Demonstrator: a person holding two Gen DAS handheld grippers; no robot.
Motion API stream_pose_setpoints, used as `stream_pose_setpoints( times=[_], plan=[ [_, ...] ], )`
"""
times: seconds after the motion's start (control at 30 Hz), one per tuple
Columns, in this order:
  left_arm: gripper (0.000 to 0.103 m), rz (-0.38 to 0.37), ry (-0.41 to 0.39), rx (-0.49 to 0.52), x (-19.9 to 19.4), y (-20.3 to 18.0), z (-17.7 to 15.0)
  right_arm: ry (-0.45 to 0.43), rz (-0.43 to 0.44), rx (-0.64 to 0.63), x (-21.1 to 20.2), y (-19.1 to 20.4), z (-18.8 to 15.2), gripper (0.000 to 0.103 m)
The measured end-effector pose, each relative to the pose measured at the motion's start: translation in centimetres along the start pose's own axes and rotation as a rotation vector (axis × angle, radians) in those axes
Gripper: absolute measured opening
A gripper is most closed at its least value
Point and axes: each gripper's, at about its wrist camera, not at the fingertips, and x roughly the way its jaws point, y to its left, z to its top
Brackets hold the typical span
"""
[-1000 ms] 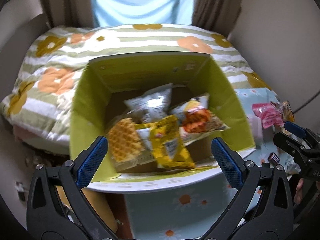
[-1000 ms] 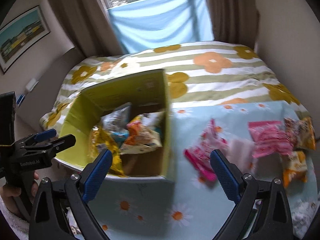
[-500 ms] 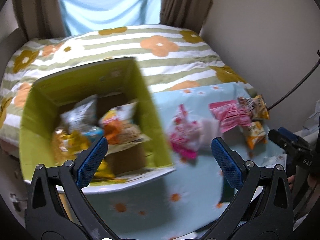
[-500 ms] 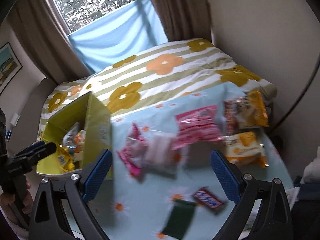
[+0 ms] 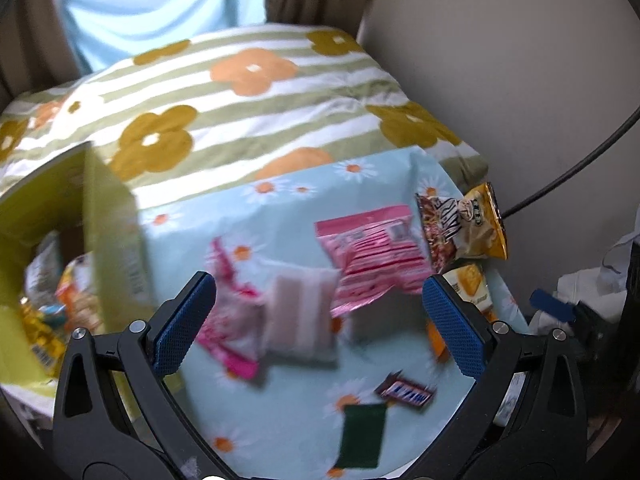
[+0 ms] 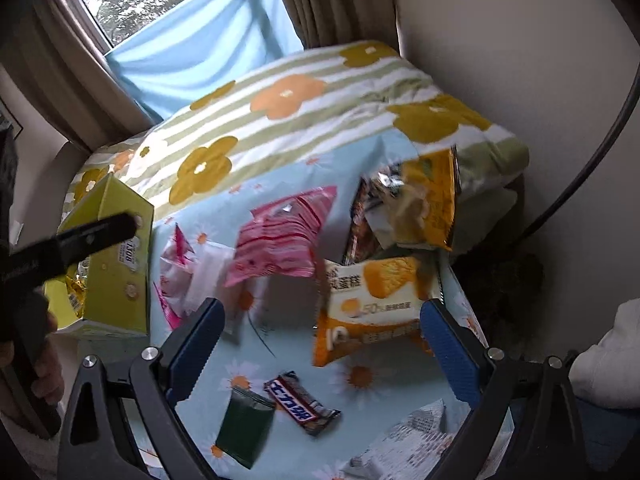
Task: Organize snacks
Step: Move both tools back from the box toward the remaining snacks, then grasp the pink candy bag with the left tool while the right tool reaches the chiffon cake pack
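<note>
Far left, the yellow-green box [image 5: 108, 216] is sitting on the daisy-print cloth [image 5: 280, 432], open top up, w/ several snack packs [image 5: 52, 280] lying inside; printing on its side wall is too blurred to read, though the right wrist view is showing "1308" on that wall. Left gripper [image 5: 320, 320] is hovering over the cloth w/ blue pads spread wide, nothing btwn them. Just right of the box, a pink-and-white packet [image 5: 228, 320] is lying beside a pale whitish packet [image 5: 300, 312], the two touching; text on both is smeared, can't tell. Next right, a pink striped bag [image 6: 276, 240] is lying flat, long axis running from near-left to far-right, label unreadable. Nearer the camera, a dark green sachet [image 6: 244, 428] is lying w/ long axis pointing roughly away from the viewer, and just beside it a chocolate bar [image 6: 302, 402] in a brown wrapper w/ white-blue lettering is lying diagonally, long axis near-right to far-left; letters are non-Latin, not legible enough to name. Right gripper [image 6: 320, 344] is hanging above the cloth, pads wide apart, holding nothing. Btwn its pads an orange-and-white cake pack [image 6: 372, 304] is showing "50%" and Chinese characters, long axis across the frame. Behind it, a yellow-and-brown crinkly bag [image 6: 408, 204] is lying at the cloth's far-right edge, writing blurred.
</note>
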Motion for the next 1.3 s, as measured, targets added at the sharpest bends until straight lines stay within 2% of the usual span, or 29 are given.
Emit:
stream_pose_setpoints(
  times=[0.13, 0.33, 0.6, 0.87, 1.1, 1.3],
  plan=[
    [0.102, -0.025, 0.084, 0.019, 4.5, -2.0, 1.8, 0.030, -0.012, 0.012, 1.6, -1.0, -0.1, 0.097],
    [0.102, -0.056, 0.204, 0.061, 10.6, -4.4, 2.7, 0.038, -0.056, 0.027, 3.2, -1.7, -0.2, 0.097],
    [0.102, -0.056, 0.289, 0.052, 15.7, -4.9, 2.6, 0.045, -0.124, -0.015, 5.1, -1.3, -0.2, 0.097],
    [0.102, -0.071, 0.327, 0.045, 17.9, -4.6, 2.4, 0.098, -0.155, -0.034, 7.4, -1.3, -0.3, 0.097],
    [0.094, -0.074, 0.318, 0.065, 18.1, -4.6, 2.4, 0.129, -0.158, -0.030, 8.5, -1.8, -0.1, 0.097],
    [0.090, -0.052, 0.303, 0.142, 17.5, -5.2, 1.7, 0.157, -0.180, -0.062, 9.5, -1.7, -0.2, 0.097]
  ],
)
